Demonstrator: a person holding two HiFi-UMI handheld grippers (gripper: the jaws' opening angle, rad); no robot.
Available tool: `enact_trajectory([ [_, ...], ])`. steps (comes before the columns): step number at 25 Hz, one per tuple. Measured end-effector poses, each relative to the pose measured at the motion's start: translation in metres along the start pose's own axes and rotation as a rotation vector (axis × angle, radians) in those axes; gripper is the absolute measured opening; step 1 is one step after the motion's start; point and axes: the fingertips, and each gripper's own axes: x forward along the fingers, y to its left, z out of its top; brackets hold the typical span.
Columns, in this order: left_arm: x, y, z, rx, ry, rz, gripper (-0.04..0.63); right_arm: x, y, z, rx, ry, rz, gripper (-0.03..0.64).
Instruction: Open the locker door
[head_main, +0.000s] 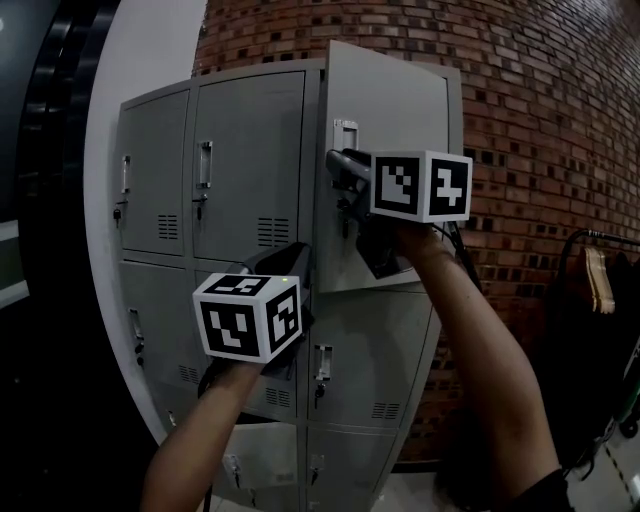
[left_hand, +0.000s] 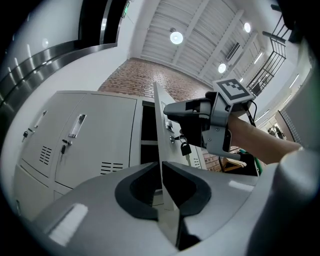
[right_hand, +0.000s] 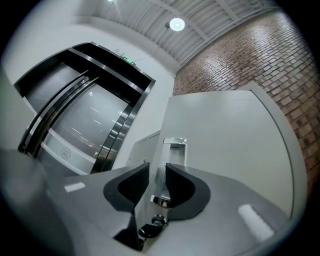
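The top right locker door (head_main: 400, 110) of the grey locker bank stands ajar, swung out from its frame. My right gripper (head_main: 340, 170) is shut on the door's upright metal handle (right_hand: 175, 150), which runs between its pads (right_hand: 136, 186). A key (right_hand: 150, 230) sits in the lock just under the handle. My left gripper (head_main: 298, 255) is lower, at the door's bottom free corner. There the thin door edge (left_hand: 159, 140) passes between its pads (left_hand: 145, 187), which are closed on it. The dark locker inside (left_hand: 147, 125) shows behind the door.
Closed grey lockers (head_main: 245, 170) fill the left and the rows below (head_main: 370, 370). A curved brick wall (head_main: 540, 130) rises behind. At the right stands a clothes rack with a wooden hanger (head_main: 598, 280). A dark escalator (right_hand: 80, 115) lies to the left.
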Motion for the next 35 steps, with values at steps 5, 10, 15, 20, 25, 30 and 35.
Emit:
enact_trajectory([
  [5, -0.011, -0.022, 0.005, 0.0, -0.003, 0.023, 0.006, -0.026, 0.007, 0.011, 0.001, -0.005, 0.026, 0.1],
  [10, -0.016, -0.042, 0.009, 0.004, -0.004, 0.021, 0.007, -0.051, 0.012, 0.021, -0.005, -0.03, 0.028, 0.099],
  [15, -0.023, -0.061, 0.014, -0.004, -0.007, 0.012, 0.008, -0.078, 0.019, 0.032, -0.042, -0.038, 0.014, 0.097],
  [20, -0.03, -0.1, 0.011, 0.004, -0.005, 0.01, 0.006, -0.12, 0.016, 0.034, -0.088, -0.043, -0.015, 0.094],
  [25, -0.044, -0.104, 0.019, -0.024, 0.015, 0.011, 0.008, -0.134, 0.029, 0.031, -0.072, -0.011, -0.034, 0.094],
  [30, -0.065, -0.141, 0.003, -0.025, 0.028, 0.03, 0.006, -0.176, 0.027, 0.006, -0.049, 0.023, -0.038, 0.083],
  [35, -0.084, -0.16, -0.005, -0.02, 0.062, 0.045, 0.006, -0.205, 0.043, -0.009, -0.012, 0.033, -0.026, 0.081],
])
